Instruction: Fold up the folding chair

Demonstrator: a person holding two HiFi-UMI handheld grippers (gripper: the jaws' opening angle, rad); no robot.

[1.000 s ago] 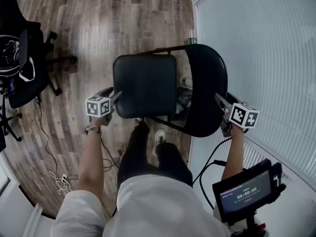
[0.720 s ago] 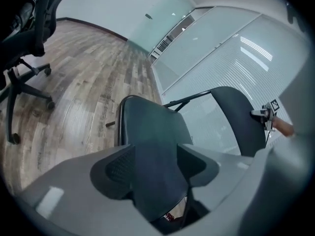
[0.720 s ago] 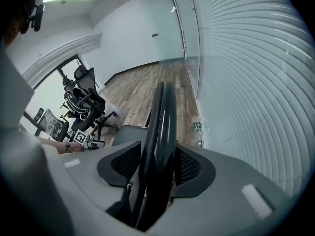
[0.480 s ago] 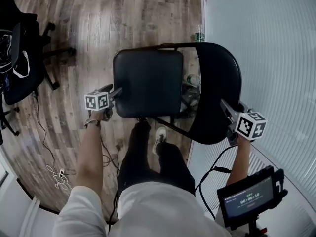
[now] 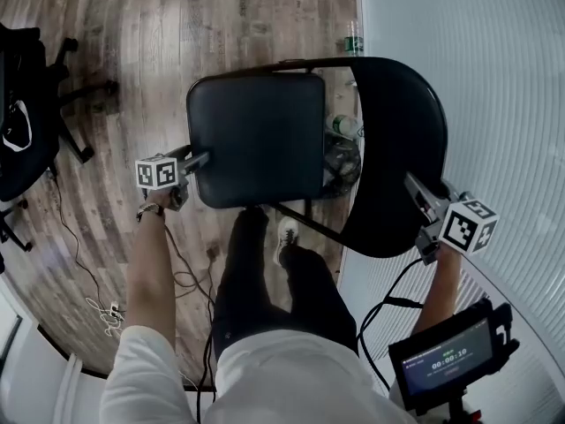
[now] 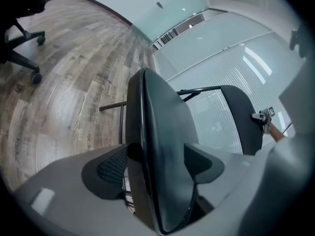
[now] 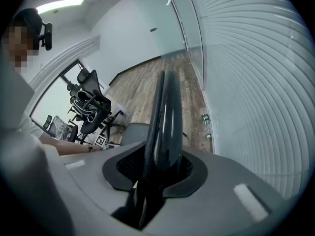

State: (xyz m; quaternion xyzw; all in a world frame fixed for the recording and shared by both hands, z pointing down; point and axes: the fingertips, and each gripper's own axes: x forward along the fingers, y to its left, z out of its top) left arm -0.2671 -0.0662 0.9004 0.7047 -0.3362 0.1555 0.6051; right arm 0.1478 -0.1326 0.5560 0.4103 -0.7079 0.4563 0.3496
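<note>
The seat [image 5: 256, 140] is straddled at its left edge by the left hand-held gripper [image 5: 201, 159], whose jaws have just been opened wide. The backrest [image 5: 397, 148] is clamped by the right hand-held gripper [image 5: 415, 185], whose jaws have just been closed.

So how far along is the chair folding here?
Nothing is folded yet: the seat lies open, apart from the backrest. In hand: right tongs have just been closing onto the backrest; left tongs, just opening, straddle the seat's edge. Still to do: swinging seat and backrest together.

Most of chair frame [image 5: 318, 226] hidden under seat [image 5: 256, 140], office chair [image 5: 22, 148] cut off at left edge, screen [image 5: 441, 365] print too small
</note>
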